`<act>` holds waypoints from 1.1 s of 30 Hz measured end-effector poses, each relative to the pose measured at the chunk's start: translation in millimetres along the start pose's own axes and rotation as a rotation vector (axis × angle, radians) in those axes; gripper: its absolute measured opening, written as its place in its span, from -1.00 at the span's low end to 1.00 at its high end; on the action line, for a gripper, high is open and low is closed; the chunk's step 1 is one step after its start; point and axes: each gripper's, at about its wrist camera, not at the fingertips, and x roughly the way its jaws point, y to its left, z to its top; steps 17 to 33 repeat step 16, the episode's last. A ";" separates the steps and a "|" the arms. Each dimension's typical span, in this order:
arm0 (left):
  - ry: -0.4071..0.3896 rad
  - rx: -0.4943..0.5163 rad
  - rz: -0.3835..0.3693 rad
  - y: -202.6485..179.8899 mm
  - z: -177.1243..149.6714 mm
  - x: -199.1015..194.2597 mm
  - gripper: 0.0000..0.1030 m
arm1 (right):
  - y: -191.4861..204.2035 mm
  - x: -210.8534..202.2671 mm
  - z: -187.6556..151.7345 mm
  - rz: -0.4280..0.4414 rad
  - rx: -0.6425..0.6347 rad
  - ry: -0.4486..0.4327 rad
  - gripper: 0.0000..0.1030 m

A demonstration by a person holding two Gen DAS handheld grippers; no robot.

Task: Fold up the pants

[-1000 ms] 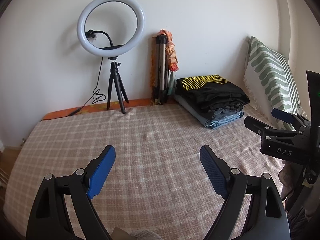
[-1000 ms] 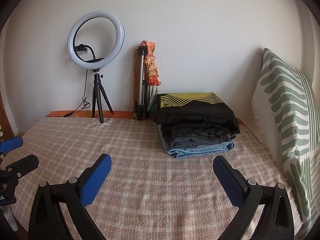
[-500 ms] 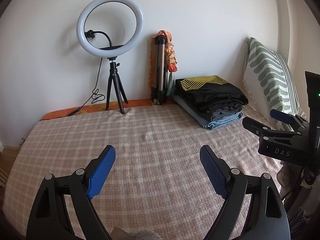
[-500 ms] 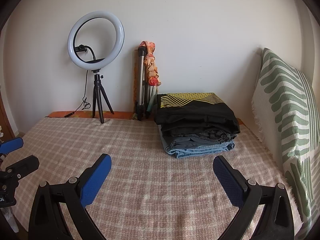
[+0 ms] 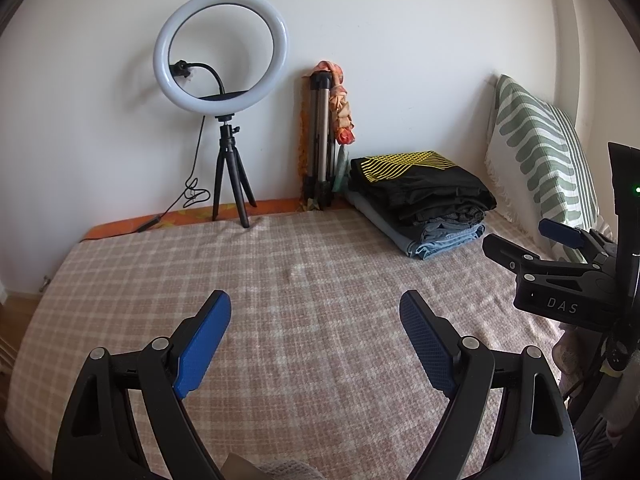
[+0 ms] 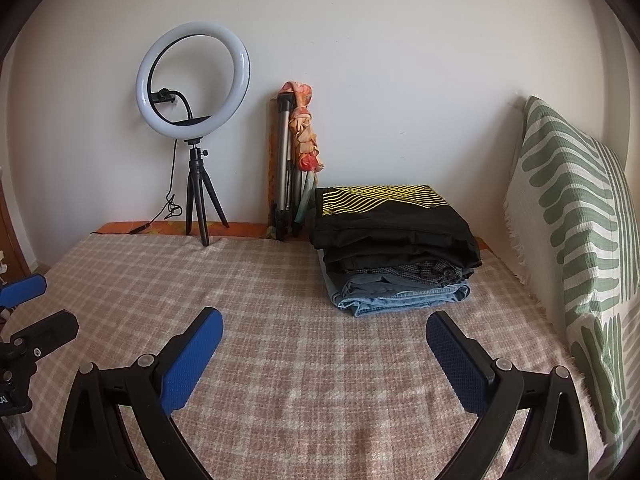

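Hovering over a bed covered in a pink-and-cream checked blanket (image 6: 280, 380), I hold both tools angled down at bare cloth. My left gripper (image 5: 316, 328) has its blue pads spread wide with nothing between them, and my right gripper (image 6: 324, 344) is spread just as wide and just as empty — neither touches the blanket. From the left camera the right tool juts in at the right edge; from the right camera the left one shows at the left edge, so the two sit side by side, near each other. The pants are in a neat stack of folded clothes (image 6: 394, 252) at the far right of the bed, near the wall: a black garment with yellow lines on top, dark pieces under it, blue denim at the bottom. I cannot tell which of these are pants, nor which pair is meant. No garment lies spread in front of me, so I judge either that folding is finished and the stack is the result, or that a pair has yet to be drawn out. A ring light on a small tripod (image 5: 224, 92) stands at the far edge against the wall, a folded tripod with an orange scarf (image 5: 322, 136) leans beside it, and a green-striped pillow (image 6: 568, 248) is propped upright on the right — all kept to the edges, leaving the middle free for work.
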 end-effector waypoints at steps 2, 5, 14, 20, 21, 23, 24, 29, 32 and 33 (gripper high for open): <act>0.001 -0.001 0.001 -0.5 -0.6 -0.5 0.68 | 0.0 0.1 0.1 -0.001 0.000 -0.001 1.00; -0.003 0.002 0.010 -1.1 -0.9 -1.5 0.68 | 0.0 0.1 0.0 -0.001 -0.001 -0.001 0.99; -0.027 0.004 0.018 -1.0 -4.6 -3.8 0.68 | 2.2 1.0 -1.1 0.008 -0.008 0.006 0.99; -0.027 0.000 0.017 1.0 -3.9 -4.3 0.68 | 1.9 1.6 -0.6 0.012 -0.009 0.006 0.99; -0.027 0.000 0.017 1.0 -3.9 -4.3 0.68 | 1.9 1.6 -0.6 0.012 -0.009 0.006 0.99; -0.027 0.000 0.017 1.0 -3.9 -4.3 0.68 | 1.9 1.6 -0.6 0.012 -0.009 0.006 0.99; -0.027 0.000 0.017 1.0 -3.9 -4.3 0.68 | 1.9 1.6 -0.6 0.012 -0.009 0.006 0.99; -0.027 0.000 0.017 1.0 -3.9 -4.3 0.68 | 1.9 1.6 -0.6 0.012 -0.009 0.006 0.99; -0.027 0.000 0.017 1.0 -3.9 -4.3 0.68 | 1.9 1.6 -0.6 0.012 -0.009 0.006 0.99; -0.027 0.000 0.017 1.0 -3.9 -4.3 0.68 | 1.9 1.6 -0.6 0.012 -0.009 0.006 0.99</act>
